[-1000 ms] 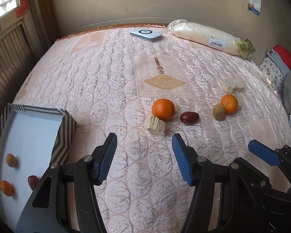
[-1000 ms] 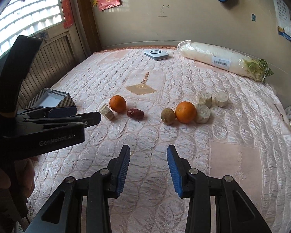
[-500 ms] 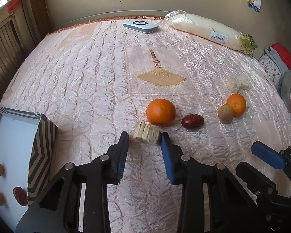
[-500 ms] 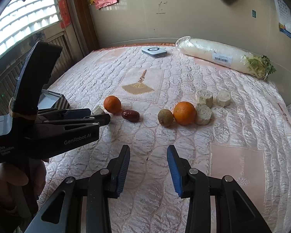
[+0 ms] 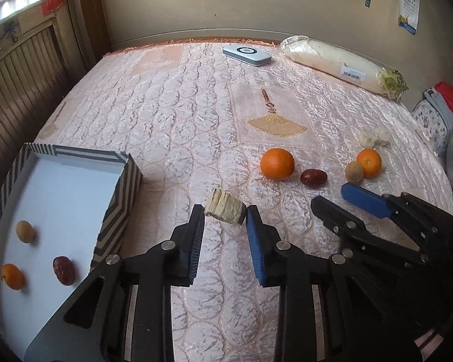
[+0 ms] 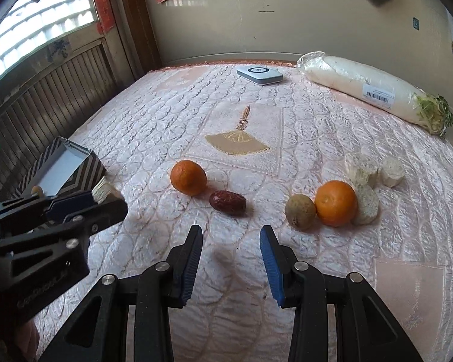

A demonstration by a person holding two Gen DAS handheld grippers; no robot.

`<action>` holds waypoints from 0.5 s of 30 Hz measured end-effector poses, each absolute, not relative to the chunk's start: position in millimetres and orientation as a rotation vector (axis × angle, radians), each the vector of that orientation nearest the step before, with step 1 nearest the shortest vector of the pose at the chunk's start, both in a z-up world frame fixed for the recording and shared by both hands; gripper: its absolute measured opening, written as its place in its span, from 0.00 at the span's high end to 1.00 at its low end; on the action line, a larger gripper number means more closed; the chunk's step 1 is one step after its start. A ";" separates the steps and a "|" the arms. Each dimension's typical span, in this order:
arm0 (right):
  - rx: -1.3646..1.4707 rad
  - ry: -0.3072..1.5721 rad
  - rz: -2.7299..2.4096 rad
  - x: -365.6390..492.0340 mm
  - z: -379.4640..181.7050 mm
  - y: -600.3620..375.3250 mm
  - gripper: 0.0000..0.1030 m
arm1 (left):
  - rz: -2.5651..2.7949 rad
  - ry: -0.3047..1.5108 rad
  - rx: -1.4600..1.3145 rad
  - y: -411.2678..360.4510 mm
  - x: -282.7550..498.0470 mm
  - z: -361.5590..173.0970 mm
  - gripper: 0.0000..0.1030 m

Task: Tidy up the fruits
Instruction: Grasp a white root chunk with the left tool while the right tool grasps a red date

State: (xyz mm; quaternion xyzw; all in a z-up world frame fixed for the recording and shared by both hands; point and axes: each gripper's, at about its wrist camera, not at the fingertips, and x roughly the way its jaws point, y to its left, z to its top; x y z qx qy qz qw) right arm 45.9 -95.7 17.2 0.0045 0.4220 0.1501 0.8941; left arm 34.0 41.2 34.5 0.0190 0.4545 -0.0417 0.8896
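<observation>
the left gripper is clamped on a pale, fibrous cut chunk of stalk, held just beside the open striped cardboard box on the pink quilted bed. this looks like the carrying step; next it likely needs to clear the box wall and release inside. the right gripper hangs with jaws apart and empty, well right of the box, near the dark red date.

Pale fibrous cut chunk sits at frame centre, clamped between two pads. Two oranges, a red date and a brown fruit lie right. Striped box, lower left, holds three fruits.
</observation>
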 end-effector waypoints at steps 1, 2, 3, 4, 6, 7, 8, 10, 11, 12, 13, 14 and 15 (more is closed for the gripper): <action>0.011 0.872 0.306 49.6 16.5 -93.1 0.63 | -0.083 0.941 0.043 42.0 31.8 35.2 0.73; 0.013 0.872 0.299 53.1 15.9 -91.7 0.63 | -0.077 0.937 0.049 43.1 29.6 36.0 0.73; 0.017 0.873 0.292 56.7 15.1 -90.3 0.63 | -0.072 0.935 0.052 44.2 28.7 36.3 0.73; 0.025 0.875 0.289 61.0 14.2 -88.8 0.63 | -0.069 0.936 0.050 46.4 27.2 36.6 0.73; 0.044 0.872 0.292 66.4 13.3 -86.6 0.63 | -0.072 0.939 0.046 49.5 25.2 36.8 0.73; 0.047 0.871 0.293 68.6 12.5 -84.7 0.63 | -0.071 0.940 0.047 50.9 24.3 36.8 0.73; 0.043 0.873 0.296 69.6 11.7 -82.4 0.63 | -0.068 0.940 0.049 52.0 23.3 36.8 0.73; 0.018 0.872 0.279 69.9 10.5 -78.8 0.69 | -0.066 0.937 0.051 53.7 21.4 37.0 0.73; 0.010 0.871 0.265 69.9 10.4 -78.4 0.73 | -0.068 0.937 0.051 54.2 20.3 37.4 0.73; 0.014 0.874 0.267 69.4 10.7 -79.4 0.73 | -0.069 0.937 0.049 54.9 19.1 37.8 0.73; 0.024 0.874 0.275 67.8 11.3 -81.3 0.73 | -0.069 0.934 0.048 55.9 17.3 38.7 0.73; 0.026 0.873 0.274 65.7 12.2 -82.3 0.73 | -0.064 0.930 0.049 56.7 15.7 39.5 0.73; 0.024 0.870 0.271 62.7 13.5 -83.3 0.73 | -0.059 0.926 0.051 57.8 13.7 40.1 0.73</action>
